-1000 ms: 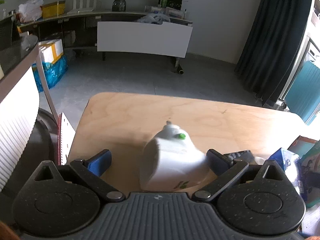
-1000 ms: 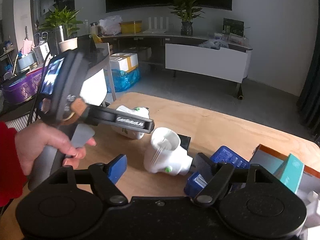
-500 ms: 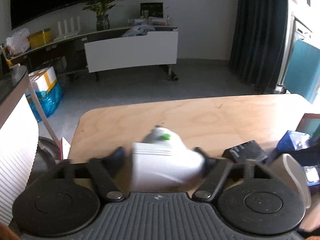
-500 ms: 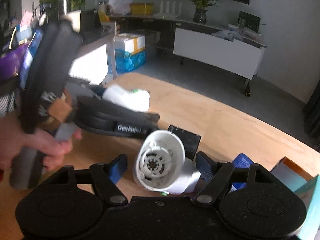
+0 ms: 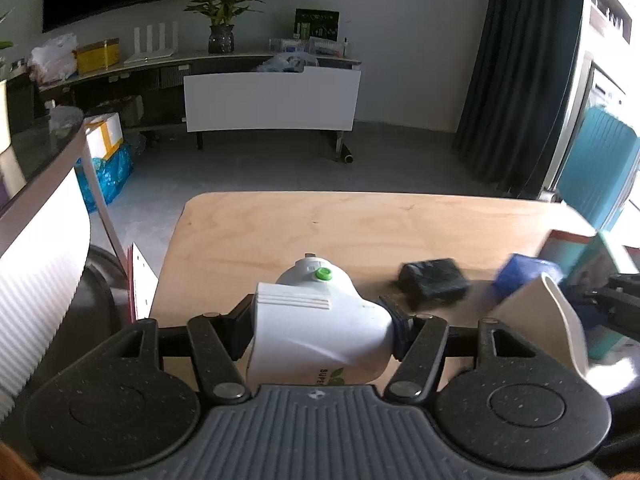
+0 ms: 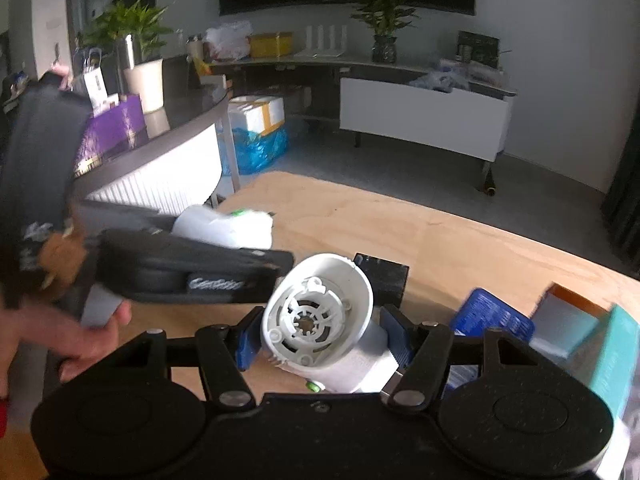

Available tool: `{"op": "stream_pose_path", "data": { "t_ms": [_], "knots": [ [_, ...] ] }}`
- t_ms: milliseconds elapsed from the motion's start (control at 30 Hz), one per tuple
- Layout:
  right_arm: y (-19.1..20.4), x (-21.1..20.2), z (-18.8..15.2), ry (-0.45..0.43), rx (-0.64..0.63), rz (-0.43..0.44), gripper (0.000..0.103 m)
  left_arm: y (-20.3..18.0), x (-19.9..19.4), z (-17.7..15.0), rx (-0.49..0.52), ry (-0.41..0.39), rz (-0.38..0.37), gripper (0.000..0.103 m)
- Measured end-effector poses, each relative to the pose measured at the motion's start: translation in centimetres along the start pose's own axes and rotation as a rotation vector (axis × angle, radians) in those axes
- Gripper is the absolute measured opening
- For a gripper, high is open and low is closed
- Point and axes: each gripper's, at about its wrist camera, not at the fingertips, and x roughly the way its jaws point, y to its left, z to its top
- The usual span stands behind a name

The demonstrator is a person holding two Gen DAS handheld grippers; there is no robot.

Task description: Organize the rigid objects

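A white plastic appliance with a green button (image 5: 320, 328) sits between the fingers of my left gripper (image 5: 318, 332), which is shut on its body just above the wooden table (image 5: 320, 224). A second white appliance with a round open end (image 6: 320, 316) is tilted toward the right wrist camera. My right gripper (image 6: 322, 340) has its jaws closing, with both pads pressing on this appliance's narrower body. In the right wrist view the left gripper's dark body crosses the left side, with its appliance (image 6: 228, 228) beyond it. The second appliance (image 5: 548, 320) also shows at the left view's right edge.
A flat black box (image 6: 382, 276) lies on the table behind the held appliance, a blue box (image 6: 492, 320) to its right. A teal box (image 6: 612, 352) and an orange-edged box (image 6: 568, 320) stand at the right edge. A hand (image 6: 60, 340) grips the left tool.
The left jaws went from wide open to shut on the green-button appliance, which now sits higher. The right jaws narrowed onto the other appliance, which tipped from lying flat to facing its round end at the camera.
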Motion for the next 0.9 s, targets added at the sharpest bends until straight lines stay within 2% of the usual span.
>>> {"op": "stream_pose_path", "data": {
  "t_ms": [433,900],
  "knots": [
    [0.8,-8.2,-2.0,-0.051,0.076,-0.068,0.075,-1.9,-7.9,-2.2,-0.057,-0.027,0.02,0.064],
    [2.0,-14.2,-4.2,-0.1,0.102,-0.104,0.075,-3.6,-11.9,-4.4,-0.087,-0.041,0.01,0.064]
  ]
}}
